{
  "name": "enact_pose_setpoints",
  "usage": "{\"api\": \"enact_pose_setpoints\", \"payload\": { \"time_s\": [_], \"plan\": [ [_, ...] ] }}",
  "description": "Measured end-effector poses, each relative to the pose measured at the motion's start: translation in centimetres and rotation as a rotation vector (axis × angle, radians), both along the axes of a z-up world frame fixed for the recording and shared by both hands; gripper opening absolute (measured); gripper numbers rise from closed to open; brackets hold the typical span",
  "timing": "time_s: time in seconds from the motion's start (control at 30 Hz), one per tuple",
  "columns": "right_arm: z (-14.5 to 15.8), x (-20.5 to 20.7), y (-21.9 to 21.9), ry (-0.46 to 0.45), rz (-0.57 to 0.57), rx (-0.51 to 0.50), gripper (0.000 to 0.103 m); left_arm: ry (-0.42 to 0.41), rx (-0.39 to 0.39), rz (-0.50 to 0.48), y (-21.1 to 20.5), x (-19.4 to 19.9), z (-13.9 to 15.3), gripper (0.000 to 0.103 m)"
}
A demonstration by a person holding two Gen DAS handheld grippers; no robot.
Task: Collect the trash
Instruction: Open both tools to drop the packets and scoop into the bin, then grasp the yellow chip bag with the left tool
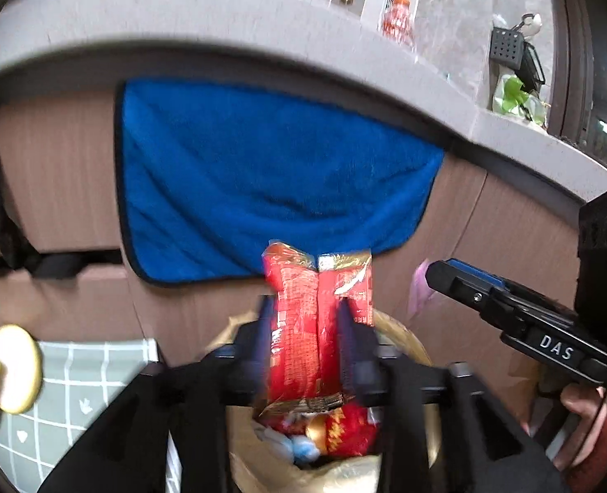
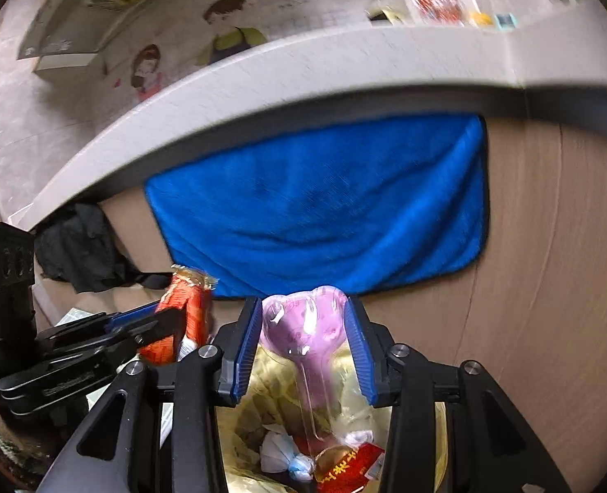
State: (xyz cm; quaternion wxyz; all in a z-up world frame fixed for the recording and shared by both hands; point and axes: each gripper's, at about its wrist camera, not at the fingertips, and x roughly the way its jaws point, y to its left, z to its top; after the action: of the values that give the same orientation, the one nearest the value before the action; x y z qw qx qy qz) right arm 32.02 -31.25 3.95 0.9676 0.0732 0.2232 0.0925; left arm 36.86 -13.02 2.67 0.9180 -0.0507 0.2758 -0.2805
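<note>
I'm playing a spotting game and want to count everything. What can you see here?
red snack wrapper: one, red, between the left jaws, above the bag
pink plastic pack: one, pink and clear, between the right jaws, above the bag
trash bag: one, yellowish, open below both grippers
blue towel: one, blue, hanging under the counter
counter: one, grey, above the towel
checked mat: one, grey-green, low on the left
left gripper: one, black with blue pads
right gripper: one, black with blue pads
hand: one, on the right gripper's handle
</note>
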Motion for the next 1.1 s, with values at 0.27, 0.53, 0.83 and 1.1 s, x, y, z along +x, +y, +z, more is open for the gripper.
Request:
{"api": "enact_pose_setpoints", "payload": {
  "time_s": [0.27, 0.53, 0.83, 1.1],
  "plan": [
    [-1.7, 0.1, 0.2, 0.041, -0.040, -0.029, 0.046, 0.037, 0.022, 0.000, 0.9, 0.1, -0.8, 0.056],
    [-1.1, -1.3, 3.2, 0.025, -0.006, -0.078, 0.046, 0.075, 0.017, 0.052, 5.8, -1.2, -1.4, 0.060],
    [-1.5, -2.1, 8.3, 0.051, 0.143, -0.016, 0.046, 0.070, 0.047, 0.233, 18.4, -2.8, -4.2, 0.060],
    [-3.7, -0.6, 15.4, 0.118, 0.264, -0.051, 0.046, 0.135, 0.086, 0.443, 29.2, -0.3, -7.5, 0.061]
  ]
}}
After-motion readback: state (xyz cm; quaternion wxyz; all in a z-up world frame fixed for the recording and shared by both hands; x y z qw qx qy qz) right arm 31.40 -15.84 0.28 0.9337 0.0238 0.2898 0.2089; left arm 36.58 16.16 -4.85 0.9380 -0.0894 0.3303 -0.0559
